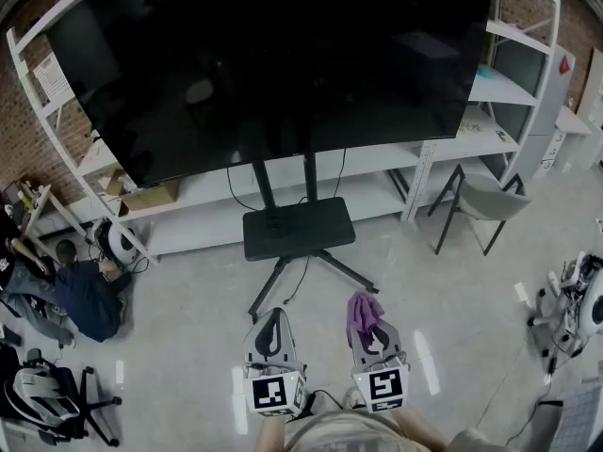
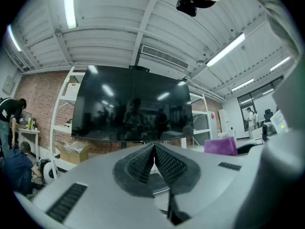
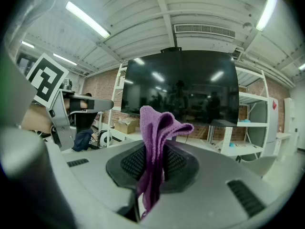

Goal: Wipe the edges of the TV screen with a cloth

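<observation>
Cloth (image 3: 159, 128): purple, folded, clamped between the jaws of the right hand-held gripper (image 1: 374, 335). A fold stands up past the tips and the tail hangs below. It sits low in front of us, well apart from the TV (image 1: 273, 64).

TV: large, dark, switched off, on a black floor stand (image 1: 298, 227). Its lower edge is the nearest to us. We see no contact between cloth and screen.

Left hand-held gripper (image 2: 154, 149): jaws pressed together with nothing between them, just beside the right one.

Step in hand, as we judge it: the approach. The cloth is gripped, and no wiping has begun.

Next move, as we judge it: we must lift the right hand-held gripper and carry it forward until the raised fold meets a screen edge. Then it runs along the frame, with the fabric and not the jaw tips touching the glass. The left one seems to have no work yet.

Surroundings: white shelving (image 1: 509, 83) behind the TV, a cardboard box (image 1: 141, 196) on its low shelf, a grey chair (image 1: 480, 201) at right, and a person crouched on the floor (image 1: 85, 295) at left.

Writing: none that we can read. We find no brand mark on the TV. The marker cubes carry only black-and-white square patterns. A printed sheet (image 1: 52, 78) on the shelving's left upright is too small to make out.
</observation>
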